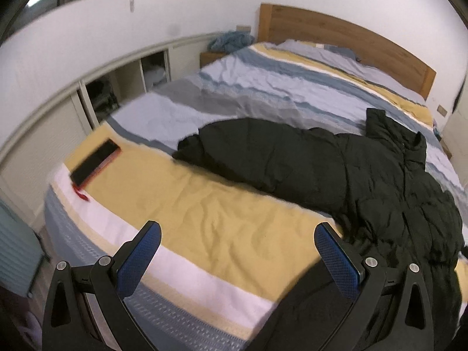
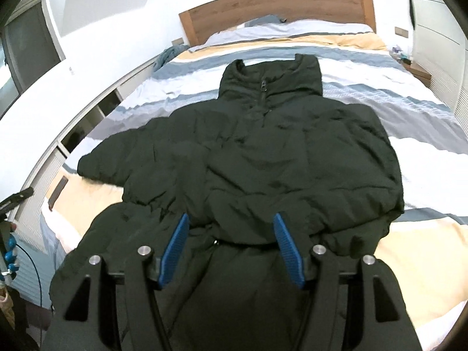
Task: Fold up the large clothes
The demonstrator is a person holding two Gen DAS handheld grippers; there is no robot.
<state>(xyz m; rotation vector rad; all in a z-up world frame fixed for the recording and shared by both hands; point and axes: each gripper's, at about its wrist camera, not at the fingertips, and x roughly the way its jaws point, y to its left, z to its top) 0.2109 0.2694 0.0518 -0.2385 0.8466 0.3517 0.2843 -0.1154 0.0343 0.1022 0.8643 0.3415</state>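
We have the black puffer jacket (image 2: 263,152) laid front-up on the bed (image 1: 204,204), collar toward the headboard (image 2: 278,5) at 12 o'clock and hem hanging over the foot edge at 6 o'clock, which we judge is the spread needed before any fold. One sleeve (image 1: 234,143) reaches out toward 9 o'clock, flat on the cover; the other side looks already tucked in, though we cannot tell for sure.

Our right hand-held gripper (image 2: 231,248) hovers over the waist seam with its jaws apart and nothing between them. Our left hand-held gripper (image 1: 237,260) is likewise spread wide and empty, above the yellow stripe at the foot of the bed, just beside the jacket's hem and placed, we judge, to reach that outstretched sleeve.

The bed wears a wrinkled striped cover in blue, grey, white and yellow. A dark phone (image 1: 95,162) in a red case lies near the corner at 9 o'clock, well apart from the jacket. Low white cabinets (image 1: 128,82) line the wall beyond.
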